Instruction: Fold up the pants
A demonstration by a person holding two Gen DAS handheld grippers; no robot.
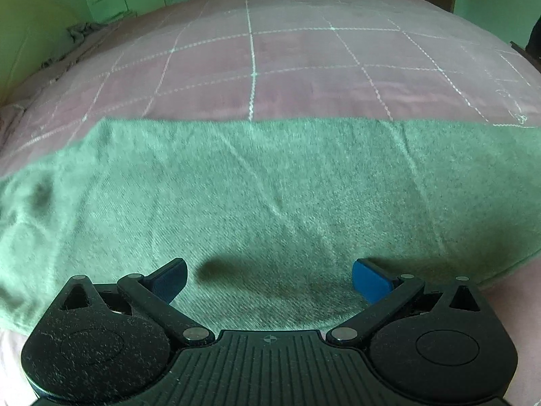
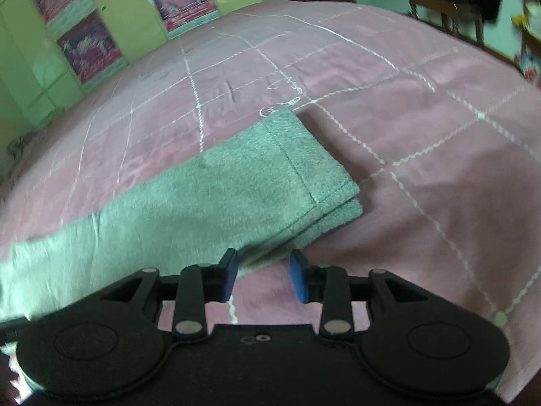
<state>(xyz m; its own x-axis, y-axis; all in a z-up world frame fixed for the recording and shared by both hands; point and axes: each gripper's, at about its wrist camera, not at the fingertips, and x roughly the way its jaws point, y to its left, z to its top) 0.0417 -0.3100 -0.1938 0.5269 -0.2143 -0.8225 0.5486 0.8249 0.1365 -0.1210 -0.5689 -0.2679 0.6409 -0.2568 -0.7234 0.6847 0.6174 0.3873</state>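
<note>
Green pants (image 1: pixel 270 203) lie flat across a pink bed, folded lengthwise with one leg on the other. In the right wrist view the hemmed leg ends (image 2: pixel 314 176) lie stacked on the bed. My left gripper (image 1: pixel 270 280) is wide open and empty, just above the near edge of the pants' wide part. My right gripper (image 2: pixel 263 277) is partly open and empty, over the near edge of the legs close to the hem.
The pink bedspread (image 1: pixel 304 61) with a white stitched grid covers the whole bed. Green cabinets with posters (image 2: pixel 84 40) stand beyond the far side. A wooden chair (image 2: pixel 449 13) and a dark door stand at the far right. Crumpled cloth (image 1: pixel 81 32) lies at the far left edge.
</note>
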